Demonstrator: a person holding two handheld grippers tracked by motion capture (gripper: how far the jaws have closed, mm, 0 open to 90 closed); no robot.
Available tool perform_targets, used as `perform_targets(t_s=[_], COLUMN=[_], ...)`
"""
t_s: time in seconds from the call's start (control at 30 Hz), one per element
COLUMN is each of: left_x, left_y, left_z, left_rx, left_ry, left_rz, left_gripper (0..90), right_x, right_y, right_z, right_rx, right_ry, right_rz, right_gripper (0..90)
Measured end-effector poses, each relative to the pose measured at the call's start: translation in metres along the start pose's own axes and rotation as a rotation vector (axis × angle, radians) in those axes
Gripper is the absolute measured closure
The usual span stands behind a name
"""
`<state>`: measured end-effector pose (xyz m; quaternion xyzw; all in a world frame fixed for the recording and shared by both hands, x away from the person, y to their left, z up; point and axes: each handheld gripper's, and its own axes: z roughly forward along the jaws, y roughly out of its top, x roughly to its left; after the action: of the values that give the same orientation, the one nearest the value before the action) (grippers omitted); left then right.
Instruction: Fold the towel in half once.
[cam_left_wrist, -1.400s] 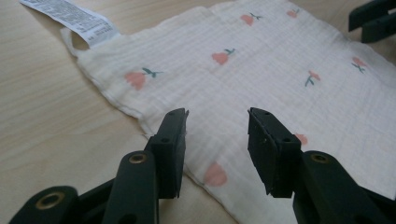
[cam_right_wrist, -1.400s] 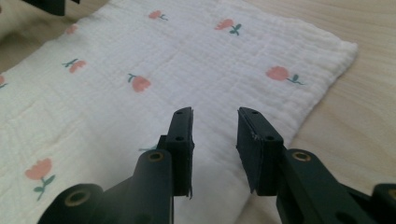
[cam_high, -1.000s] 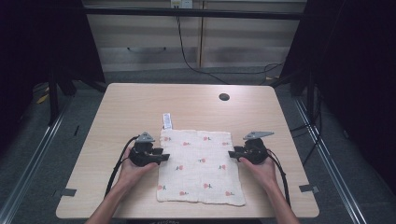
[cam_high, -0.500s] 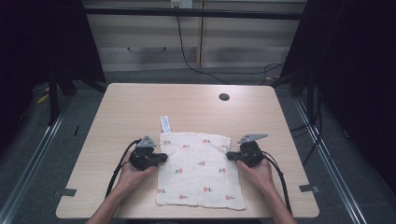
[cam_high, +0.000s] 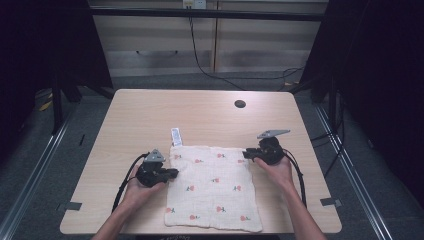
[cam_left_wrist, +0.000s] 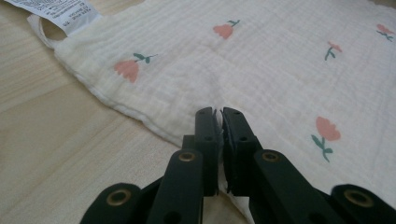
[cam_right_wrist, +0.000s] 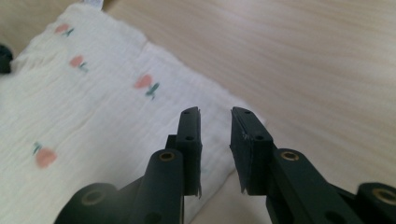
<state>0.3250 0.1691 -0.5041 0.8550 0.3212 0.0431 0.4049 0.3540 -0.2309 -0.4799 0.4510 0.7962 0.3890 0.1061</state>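
A white cloth (cam_high: 212, 187) printed with small red flowers lies flat on the wooden table (cam_high: 150, 115), toward the near edge. A white label (cam_high: 176, 136) sticks out at its far left corner. My left gripper (cam_high: 175, 172) is shut on the cloth's left edge; in the left gripper view the jaws (cam_left_wrist: 219, 114) pinch the cloth (cam_left_wrist: 261, 60) hem, with the label (cam_left_wrist: 60, 11) beyond. My right gripper (cam_high: 246, 154) sits at the cloth's far right corner. In the right gripper view it (cam_right_wrist: 215, 114) is open, its jaws standing over the cloth (cam_right_wrist: 70, 102) corner.
A dark round hole (cam_high: 240, 104) is set in the table's far right part. Bare wood spreads behind the cloth and to both sides. Cables trail from both grippers along the person's forearms. Dark frames and floor surround the table.
The cloth has slid a little toward the near edge with my left gripper. My right gripper has moved away from the person to the cloth's far right corner.
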Motion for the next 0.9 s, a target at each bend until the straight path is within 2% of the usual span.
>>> perform_targets(t_s=[0.03,0.13,0.17,0.2,0.23,0.27,0.3,0.4,0.43,0.5,0.57,0.67,0.7,0.73,0.8,0.83,0.87,0.9], left_x=[0.0,0.0,0.0,0.0,0.0,0.0,0.002,0.003,0.003,0.002,0.001,0.003,0.009,0.009,0.023,0.023,0.032,0.035], left_y=[0.0,-0.001,-0.001,-0.001,-0.001,-0.001,-0.002,-0.002,-0.001,0.0,0.001,0.004,0.008,0.008,0.019,0.019,0.027,0.03], left_z=[0.0,0.0,0.0,0.0,0.0,0.0,0.0,0.0,0.0,0.0,0.001,0.0,-0.002,-0.002,-0.005,-0.005,-0.006,-0.006], left_rx=[-0.001,-0.005,-0.005,-0.005,-0.007,-0.007,-0.011,-0.014,-0.017,-0.009,-0.007,-0.015,-0.03,-0.03,-0.068,-0.068,-0.077,-0.081], left_ry=[-0.001,0.002,0.002,0.0,-0.002,-0.002,-0.016,-0.025,-0.026,-0.021,-0.021,-0.017,-0.022,-0.022,-0.02,-0.02,-0.007,0.0], left_rz=[0.001,-0.001,-0.001,-0.001,-0.003,-0.003,-0.007,-0.027,-0.034,-0.023,-0.001,-0.008,-0.028,-0.028,-0.052,-0.052,-0.06,-0.064], left_gripper=[85.2,85.1,85.0,84.9,84.8,84.7,83.4,83.0,83.0,82.6,79.2,73.6,72.4,71.4,71.2,71.2,70.7,70.4], right_x=[-0.003,-0.011,-0.011,-0.019,-0.022,-0.022,-0.025,-0.023,-0.02,-0.018,-0.018,-0.02,-0.021,-0.021,-0.02,-0.02,-0.02,-0.02], right_y=[0.002,0.01,0.01,0.008,0.008,0.008,0.006,0.005,0.005,0.005,0.005,0.005,0.006,0.006,0.008,0.008,0.008,0.008], right_z=[0.004,0.016,0.016,0.022,0.026,0.026,0.027,0.028,0.03,0.032,0.033,0.031,0.029,0.029,0.025,0.024,0.024,0.023], right_rx=[0.003,0.066,0.066,0.059,0.084,0.084,0.077,0.073,0.081,0.084,0.074,0.07,0.067,0.067,0.057,0.056,0.056,0.057], right_ry=[-0.006,-0.051,-0.051,-0.048,-0.059,-0.059,-0.039,-0.035,-0.026,-0.025,-0.003,-0.001,0.007,0.007,0.01,0.011,0.01,0.007], right_rz=[0.007,-0.029,-0.029,0.016,0.002,0.002,0.033,0.026,0.005,-0.004,0.014,0.03,0.025,0.025,0.02,0.018,0.019,0.018], right_gripper=[73.1,69.5,69.5,69.3,67.6,67.6,66.8,67.7,73.5,83.8,86.8,87.7,88.0,88.0,88.1,88.1,88.1,88.1])
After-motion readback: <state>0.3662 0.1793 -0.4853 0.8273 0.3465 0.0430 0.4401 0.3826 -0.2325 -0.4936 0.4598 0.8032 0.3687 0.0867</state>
